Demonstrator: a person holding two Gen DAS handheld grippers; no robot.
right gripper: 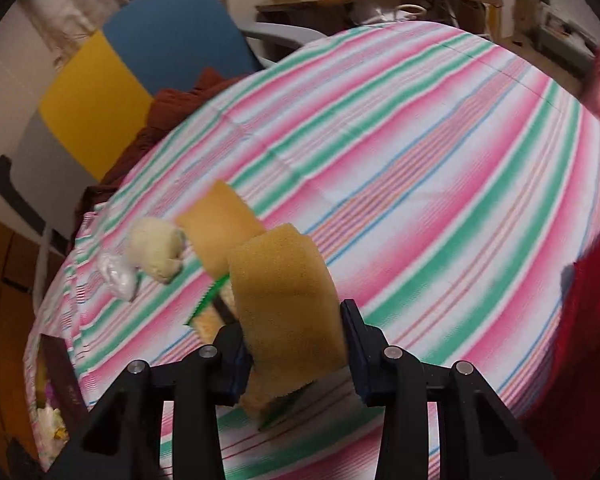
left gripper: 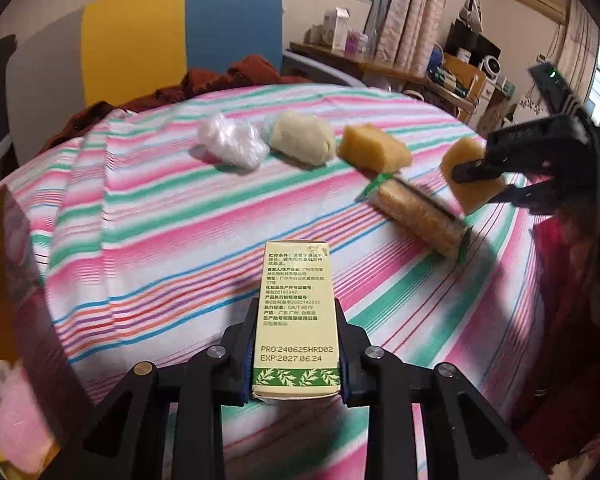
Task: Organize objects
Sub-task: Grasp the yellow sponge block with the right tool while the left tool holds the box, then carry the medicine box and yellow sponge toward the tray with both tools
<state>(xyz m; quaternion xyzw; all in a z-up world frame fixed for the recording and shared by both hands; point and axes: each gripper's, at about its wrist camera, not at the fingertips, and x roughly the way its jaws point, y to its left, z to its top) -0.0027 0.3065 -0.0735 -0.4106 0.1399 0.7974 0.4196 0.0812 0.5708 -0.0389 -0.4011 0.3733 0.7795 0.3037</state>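
The only legible writing stands on the pale yellow carton [left gripper: 294, 316], on its upward face. Near the leaf-patterned green band at its near end are stamped "PRO:240625HRD02" and "EXP:2027.06.24". Beyond those lines runs small green Chinese print, with the codes "20161342" and "QB/T4079"; the rest is too small to read.

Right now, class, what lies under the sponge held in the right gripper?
Under the held sponge lies the green-edged wrapped roll on the striped tablecloth. From the right wrist view, the sponge covers most of it.
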